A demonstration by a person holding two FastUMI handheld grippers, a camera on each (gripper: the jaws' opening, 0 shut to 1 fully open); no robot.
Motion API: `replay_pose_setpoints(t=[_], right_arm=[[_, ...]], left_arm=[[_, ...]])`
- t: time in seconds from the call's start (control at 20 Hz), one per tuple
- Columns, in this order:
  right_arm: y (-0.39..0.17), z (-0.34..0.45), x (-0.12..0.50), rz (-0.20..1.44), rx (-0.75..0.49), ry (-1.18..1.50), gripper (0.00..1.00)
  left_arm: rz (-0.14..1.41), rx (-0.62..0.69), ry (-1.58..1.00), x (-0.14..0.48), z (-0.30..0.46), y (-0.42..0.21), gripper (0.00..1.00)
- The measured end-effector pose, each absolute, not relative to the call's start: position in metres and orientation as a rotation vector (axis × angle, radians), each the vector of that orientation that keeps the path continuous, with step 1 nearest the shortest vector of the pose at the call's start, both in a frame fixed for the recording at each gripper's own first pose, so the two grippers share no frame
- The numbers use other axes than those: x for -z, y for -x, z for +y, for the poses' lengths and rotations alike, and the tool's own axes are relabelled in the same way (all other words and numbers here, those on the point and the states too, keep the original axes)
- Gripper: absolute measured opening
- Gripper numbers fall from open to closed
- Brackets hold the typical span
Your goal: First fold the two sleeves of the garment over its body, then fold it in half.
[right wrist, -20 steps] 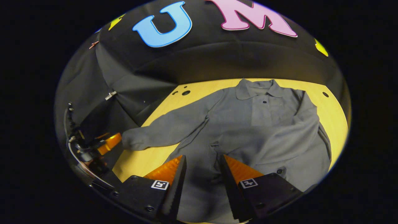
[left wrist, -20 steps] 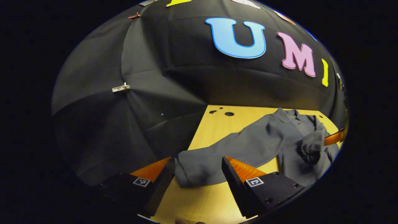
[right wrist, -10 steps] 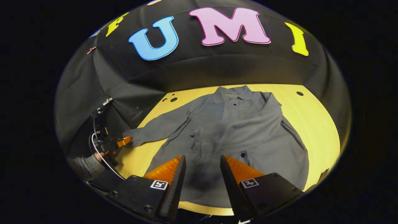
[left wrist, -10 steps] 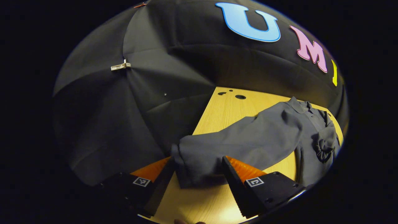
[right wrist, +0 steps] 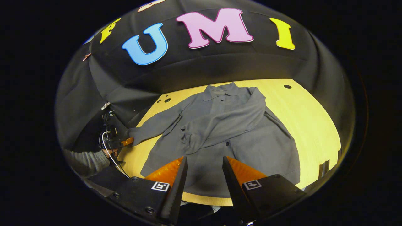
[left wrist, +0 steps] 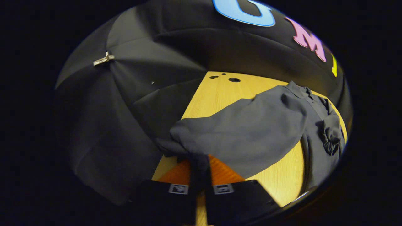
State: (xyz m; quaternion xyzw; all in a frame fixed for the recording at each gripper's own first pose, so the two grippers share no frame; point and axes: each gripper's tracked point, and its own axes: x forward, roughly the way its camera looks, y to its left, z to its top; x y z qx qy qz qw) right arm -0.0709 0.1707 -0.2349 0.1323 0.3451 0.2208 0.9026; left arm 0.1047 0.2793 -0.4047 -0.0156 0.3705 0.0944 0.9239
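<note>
in the left gripper view, the left gripper point(left wrist: 199, 169) sits nearest, its orange fingers point(left wrist: 223, 173) drawn together with a dark fold of cloth pinched between them: this is the cuff end of the left sleeve point(left wrist: 238, 135). from the pinch the sleeve runs away across the wooden table point(left wrist: 220, 94) toward the collar point(left wrist: 296, 89), with its near part looking raised off the wood. the cloth bunches and droops just beside the fingers, so it reads as soft, light and limp, with no stiffness to carry a fold by itself.

in the right gripper view, the right gripper point(right wrist: 204, 166) hangs over the near hem with its fingers point(right wrist: 171, 171) well apart and nothing between them. beyond them the grey garment point(right wrist: 251, 150) lies face up on the table, collar toward the far wall. the right sleeve point(right wrist: 220, 125) is already laid slantwise over the chest, its cuff crumpled near the middle. the left sleeve lies stretched out to the side, its end at the left gripper, which a hand point(right wrist: 110, 153) in a grey cuff holds at the table's edge.

by my judgement the cuff is the right place to hold: the sleeve will trail after it. such cloth may slip from a shallow pinch or drag the body askew, so the carry should be low and slow. for the later halving, the hem corners look best.
</note>
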Motion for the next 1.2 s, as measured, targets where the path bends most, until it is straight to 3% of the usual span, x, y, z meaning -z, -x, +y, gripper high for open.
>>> replay_pose_setpoints(t=[0.05, 0.2, 0.55, 0.85, 1.2], right_arm=[[0.068, 0.165, 0.233, 0.704, -0.45, -0.278, 0.7], [0.059, 0.15, 0.23, 0.685, -0.437, -0.293, 0.7], [0.034, 0.114, 0.234, 0.658, -0.414, -0.331, 0.7], [0.022, 0.089, 0.247, 0.662, -0.415, -0.322, 0.7], [0.023, 0.072, 0.263, 0.687, -0.43, -0.317, 0.7]], left_arm=[[0.783, -0.208, 0.022, 0.405, 0.28, -0.105, 0.07], [0.808, -0.26, -0.005, 0.398, 0.279, -0.102, 0.06], [0.602, -0.291, -0.014, 0.312, 0.248, -0.105, 0.03], [0.462, -0.226, -0.037, 0.234, 0.184, -0.116, 0.06], [0.368, -0.062, -0.063, 0.18, 0.077, -0.135, 0.06]])
